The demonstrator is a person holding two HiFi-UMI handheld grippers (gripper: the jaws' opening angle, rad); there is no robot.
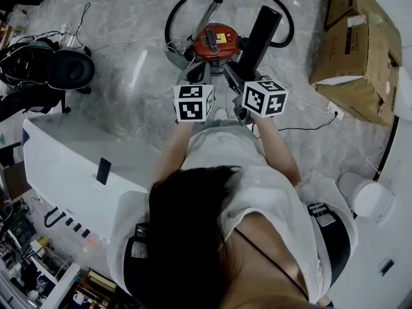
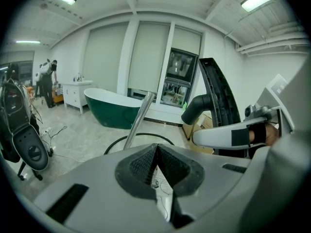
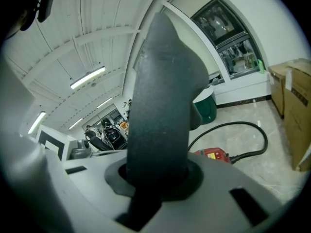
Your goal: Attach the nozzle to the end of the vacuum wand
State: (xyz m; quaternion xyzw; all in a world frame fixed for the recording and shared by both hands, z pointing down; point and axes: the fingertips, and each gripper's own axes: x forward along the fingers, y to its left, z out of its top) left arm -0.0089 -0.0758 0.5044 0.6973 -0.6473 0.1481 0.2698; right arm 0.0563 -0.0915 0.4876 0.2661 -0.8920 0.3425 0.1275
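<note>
- No brand name can be read anywhere. The red vacuum (image 1: 215, 42) carries one yellow label on top, its print too small to make out.
- The cardboard boxes (image 1: 358, 50), at least two stacked at the right of the head view, bear white stickers that cannot be read either.
- Each of the two grippers has one cube with black-and-white square markers; these are patterns only, with no words.
- The left gripper (image 2: 155, 163) has its jaws pressed together with nothing between them.
- The right gripper (image 3: 158, 173) has its jaws clamped on the one black nozzle (image 3: 163, 106), which stands up out of the grip and fills the middle of the right gripper view.
- In the head view the nozzle slants up and away from the person, over the right side of the vacuum.
- The one metal wand (image 2: 140, 119) leans tilted to the left of the nozzle. Its bare upper end stands apart from the nozzle.
- One black hose (image 1: 286, 34) loops on the floor around the vacuum.
- One dark green bathtub (image 2: 110, 108) stands behind the wand.
- One white counter (image 1: 61, 163) lies at the person's left, with one dark phone (image 1: 103, 170) on it.
- One black office chair (image 1: 67, 69) stands beyond the counter.
</note>
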